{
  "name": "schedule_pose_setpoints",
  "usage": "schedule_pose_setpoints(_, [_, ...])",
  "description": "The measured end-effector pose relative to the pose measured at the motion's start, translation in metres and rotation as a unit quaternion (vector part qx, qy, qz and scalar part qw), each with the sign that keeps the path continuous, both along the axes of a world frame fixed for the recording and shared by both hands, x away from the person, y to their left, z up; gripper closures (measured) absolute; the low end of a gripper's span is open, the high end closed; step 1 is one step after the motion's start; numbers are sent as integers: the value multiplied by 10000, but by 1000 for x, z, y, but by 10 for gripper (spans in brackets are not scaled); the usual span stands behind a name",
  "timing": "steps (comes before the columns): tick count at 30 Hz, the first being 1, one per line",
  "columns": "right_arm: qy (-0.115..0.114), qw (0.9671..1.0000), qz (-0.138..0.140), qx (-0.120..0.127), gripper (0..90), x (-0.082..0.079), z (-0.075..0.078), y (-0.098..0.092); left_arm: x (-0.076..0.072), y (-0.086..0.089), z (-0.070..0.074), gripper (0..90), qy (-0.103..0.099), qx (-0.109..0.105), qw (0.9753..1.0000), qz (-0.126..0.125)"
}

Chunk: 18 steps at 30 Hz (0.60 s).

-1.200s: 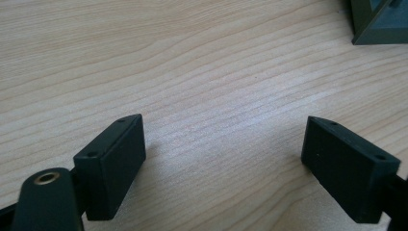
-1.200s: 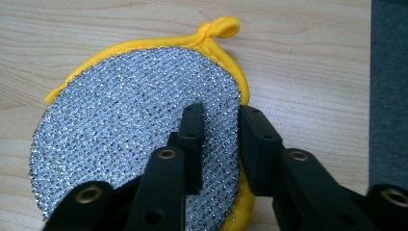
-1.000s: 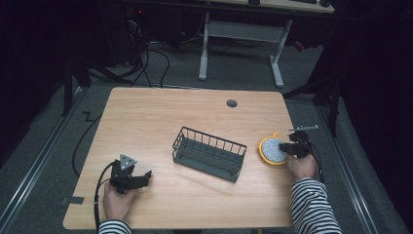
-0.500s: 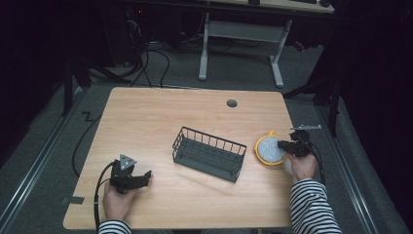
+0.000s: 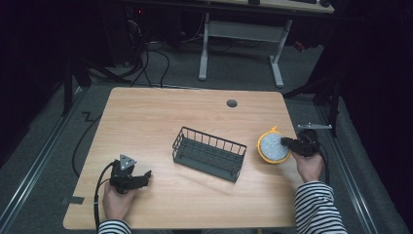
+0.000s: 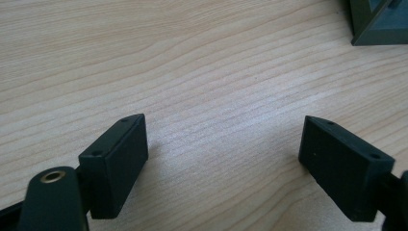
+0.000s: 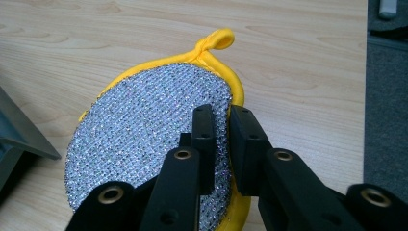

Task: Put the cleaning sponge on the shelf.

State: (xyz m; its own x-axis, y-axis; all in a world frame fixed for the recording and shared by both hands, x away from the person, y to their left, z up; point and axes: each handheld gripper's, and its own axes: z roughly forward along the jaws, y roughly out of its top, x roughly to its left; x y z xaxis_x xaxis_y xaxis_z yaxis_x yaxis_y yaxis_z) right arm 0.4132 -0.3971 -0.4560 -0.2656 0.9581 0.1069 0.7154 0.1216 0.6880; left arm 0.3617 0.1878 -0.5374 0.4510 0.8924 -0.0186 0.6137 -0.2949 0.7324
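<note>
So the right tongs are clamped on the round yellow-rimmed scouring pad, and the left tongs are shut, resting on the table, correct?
Not quite: the left tongs are open, jaws wide apart over the table, as the left gripper view shows. The right tongs are indeed clamped on the scouring pad.

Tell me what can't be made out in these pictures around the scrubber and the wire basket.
- Underside of the round scrubber: right gripper view, faces away from the camera.
- Scrubber's near edge: hidden behind the right gripper, whose jaws are closed on its rim.
- Wire basket: left gripper view shows only a corner at the top edge; right gripper view cuts it off at the left.
- Basket floor: high view, too small and dark.
</note>
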Motion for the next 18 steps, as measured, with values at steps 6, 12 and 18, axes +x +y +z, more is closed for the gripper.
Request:
schedule_pose_setpoints(6, [-224,9994,200,183,818,-3,15,5,0,0,0,181,4,-1,10000,-9])
schedule_pose_setpoints(12, [-372,9984,403,139,819,-7,34,15,0,0,0,181,5,2,10000,-22])
schedule_pose_setpoints(18, [-500,9972,539,121,818,-7,54,24,0,0,0,182,0,5,10000,-35])
